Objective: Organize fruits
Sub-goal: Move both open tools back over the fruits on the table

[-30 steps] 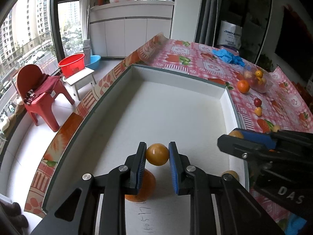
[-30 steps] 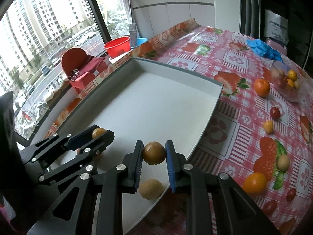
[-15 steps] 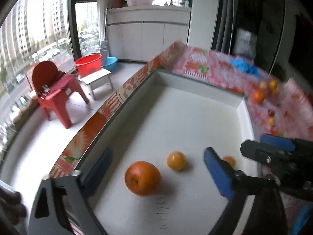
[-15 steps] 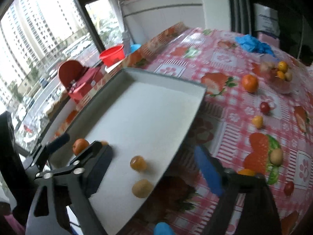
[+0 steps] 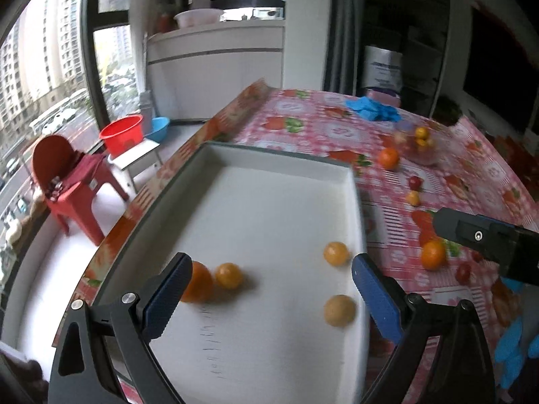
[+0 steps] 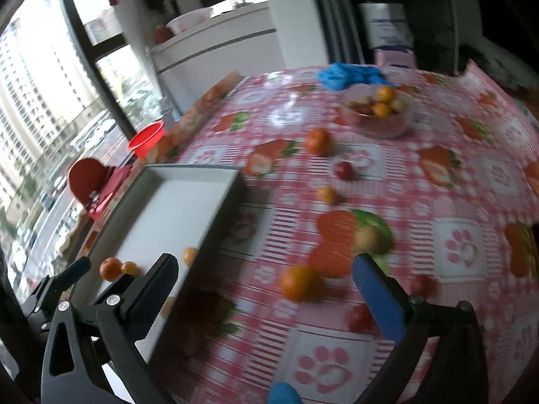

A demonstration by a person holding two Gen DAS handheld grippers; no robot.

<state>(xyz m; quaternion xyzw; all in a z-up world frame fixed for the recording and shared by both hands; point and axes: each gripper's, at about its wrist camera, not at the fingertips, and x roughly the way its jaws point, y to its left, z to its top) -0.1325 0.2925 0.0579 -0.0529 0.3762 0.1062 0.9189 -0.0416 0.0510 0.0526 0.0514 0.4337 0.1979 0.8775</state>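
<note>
A white tray (image 5: 269, 181) lies on the table; it also shows in the right wrist view (image 6: 175, 208). In it are an orange (image 5: 198, 281), a small orange fruit (image 5: 229, 275), another small orange fruit (image 5: 336, 253) and a tan fruit (image 5: 339, 310). My left gripper (image 5: 269, 299) is open and empty above the tray's near end. My right gripper (image 6: 266, 296) is open and empty over the tablecloth to the right of the tray, above a loose orange (image 6: 296, 283). The right gripper's finger (image 5: 485, 239) shows in the left wrist view.
Loose fruits lie on the strawberry tablecloth: an orange (image 6: 317, 141), a red fruit (image 6: 343, 170), a small yellow fruit (image 6: 326, 194) and a tan fruit (image 6: 367, 237). A clear bowl (image 6: 380, 123) holds several fruits. Blue gloves (image 6: 347, 75) lie at the back. A red chair (image 5: 67, 181) stands left on the floor.
Both grippers opened and let their small fruits drop into the tray. Both pulled back, and the right gripper swung right over the tablecloth.
</note>
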